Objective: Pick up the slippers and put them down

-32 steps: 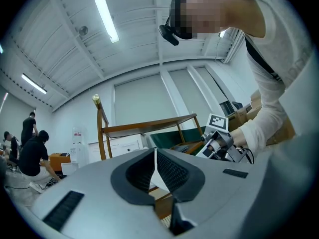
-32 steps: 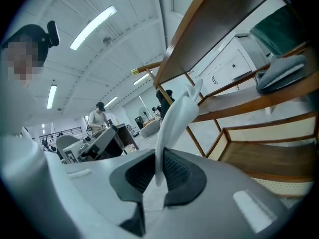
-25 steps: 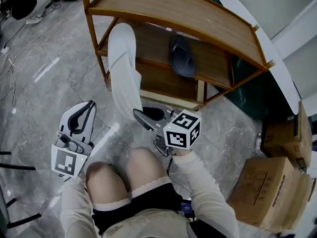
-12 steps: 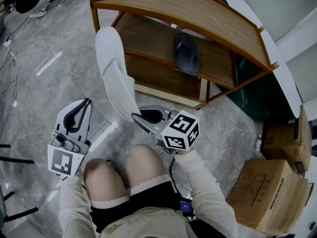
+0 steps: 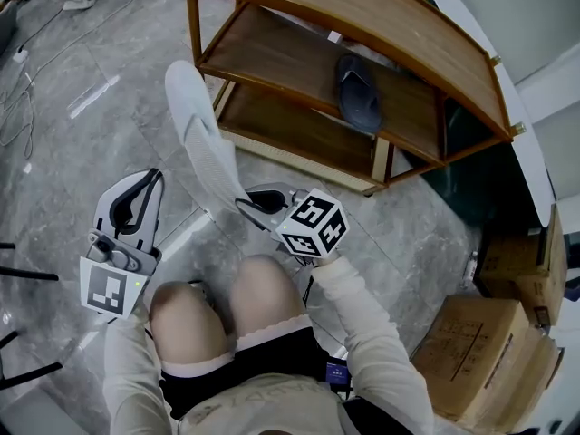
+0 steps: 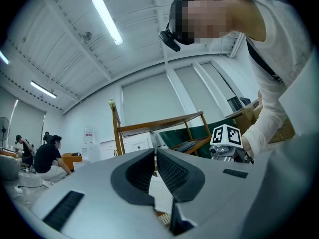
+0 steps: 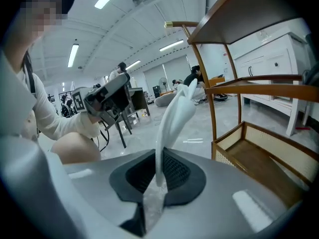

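White slipper (image 5: 201, 139) held in the air, pinched at one end by my right gripper (image 5: 248, 205). Its long body points toward 11 o'clock in the head view, out over the grey stone floor (image 5: 82, 152) just in front of the wooden shelf (image 5: 362, 16). In the right gripper view the slipper (image 7: 174, 111) rises edge-on from between the dark pads, which are clamped on its thin end.

It looks light and soft, foam or rubber by my guess, so the free end will likely flex and sway as I move. The ribbed sole should give the pads some bite. I judge the flat sole near one end, where I have it now, the right place to hold, since the strap would twist.

The second slipper (image 5: 359, 93), a dark one, lies on the shelf's middle board at about 1 o'clock from my right gripper. My left gripper (image 5: 152, 184) hangs at 9 o'clock, well apart from both slippers, with its jaws drawn together on nothing. Cardboard boxes (image 5: 489, 352) stand at 4 o'clock.
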{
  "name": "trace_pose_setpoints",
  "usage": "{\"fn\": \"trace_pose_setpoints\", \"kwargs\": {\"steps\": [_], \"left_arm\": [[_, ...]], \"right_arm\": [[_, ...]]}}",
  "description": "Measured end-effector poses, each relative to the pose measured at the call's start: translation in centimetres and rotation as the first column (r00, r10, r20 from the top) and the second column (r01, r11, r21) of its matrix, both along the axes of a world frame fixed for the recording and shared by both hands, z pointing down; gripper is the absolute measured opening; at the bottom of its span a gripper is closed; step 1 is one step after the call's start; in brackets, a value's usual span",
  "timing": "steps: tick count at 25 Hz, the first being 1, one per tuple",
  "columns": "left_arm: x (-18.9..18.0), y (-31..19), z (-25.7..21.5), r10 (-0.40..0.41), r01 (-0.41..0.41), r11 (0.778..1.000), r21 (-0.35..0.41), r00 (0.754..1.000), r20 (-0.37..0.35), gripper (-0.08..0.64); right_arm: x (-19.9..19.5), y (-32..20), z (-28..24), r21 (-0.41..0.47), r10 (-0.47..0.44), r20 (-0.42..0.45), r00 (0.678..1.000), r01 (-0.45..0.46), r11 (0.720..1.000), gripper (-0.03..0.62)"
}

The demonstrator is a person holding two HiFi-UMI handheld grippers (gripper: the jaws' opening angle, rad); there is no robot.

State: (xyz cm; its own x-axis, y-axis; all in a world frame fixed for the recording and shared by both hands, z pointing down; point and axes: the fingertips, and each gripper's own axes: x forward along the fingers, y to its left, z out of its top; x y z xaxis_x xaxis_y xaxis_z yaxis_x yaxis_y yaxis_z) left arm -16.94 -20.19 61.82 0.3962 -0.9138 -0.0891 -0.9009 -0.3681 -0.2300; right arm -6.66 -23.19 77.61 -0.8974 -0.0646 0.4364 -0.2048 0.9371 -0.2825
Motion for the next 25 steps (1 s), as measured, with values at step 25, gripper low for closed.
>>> {"fn": "trace_pose_setpoints", "kwargs": {"steps": [25], "left_arm": [[-3.2, 0.7, 5.8, -0.033, 0.031, 0.997, -0.076, 0.999, -0.016, 0.005]], "right_arm": [[-1.6, 0.5, 18.7, -0.145, -0.06, -0.299, 0.952, 0.017, 0.989, 0.039]]}}
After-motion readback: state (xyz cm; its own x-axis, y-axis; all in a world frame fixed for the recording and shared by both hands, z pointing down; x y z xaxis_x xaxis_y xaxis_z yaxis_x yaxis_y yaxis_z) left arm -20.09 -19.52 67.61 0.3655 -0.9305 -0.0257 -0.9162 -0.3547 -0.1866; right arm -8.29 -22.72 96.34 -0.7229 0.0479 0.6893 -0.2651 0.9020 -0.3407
